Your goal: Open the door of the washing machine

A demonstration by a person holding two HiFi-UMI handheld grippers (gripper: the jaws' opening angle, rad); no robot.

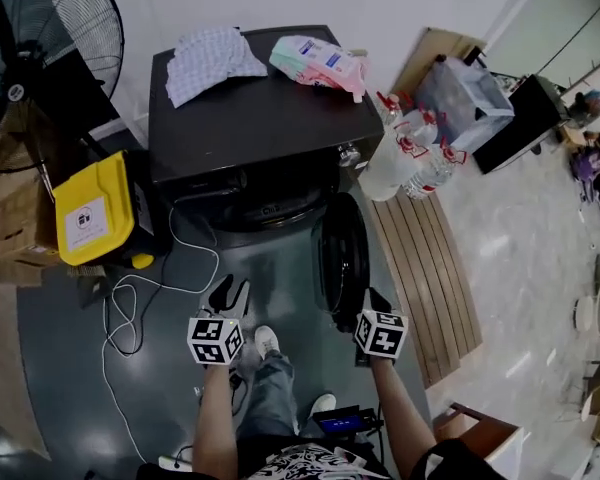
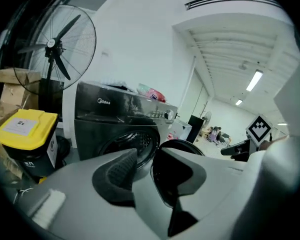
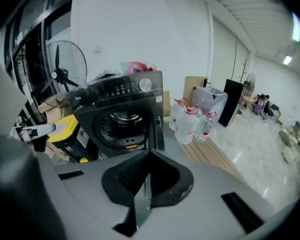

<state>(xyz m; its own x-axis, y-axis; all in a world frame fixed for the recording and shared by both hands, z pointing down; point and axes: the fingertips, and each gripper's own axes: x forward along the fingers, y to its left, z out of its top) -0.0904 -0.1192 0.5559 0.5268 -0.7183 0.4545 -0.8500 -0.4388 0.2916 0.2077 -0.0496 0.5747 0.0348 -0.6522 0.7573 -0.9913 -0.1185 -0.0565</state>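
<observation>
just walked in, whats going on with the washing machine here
A person stands in front of the black washing machine with a handheld gripper in each hand. Its door is swung open to the right, so the drum shows. The right gripper is at the door's outer edge, and its jaws look closed on the rim. The left gripper hangs open and empty in front of the machine.

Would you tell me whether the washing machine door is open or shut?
Open: the door stands swung out from the washing machine, leaving the drum opening exposed.
</observation>
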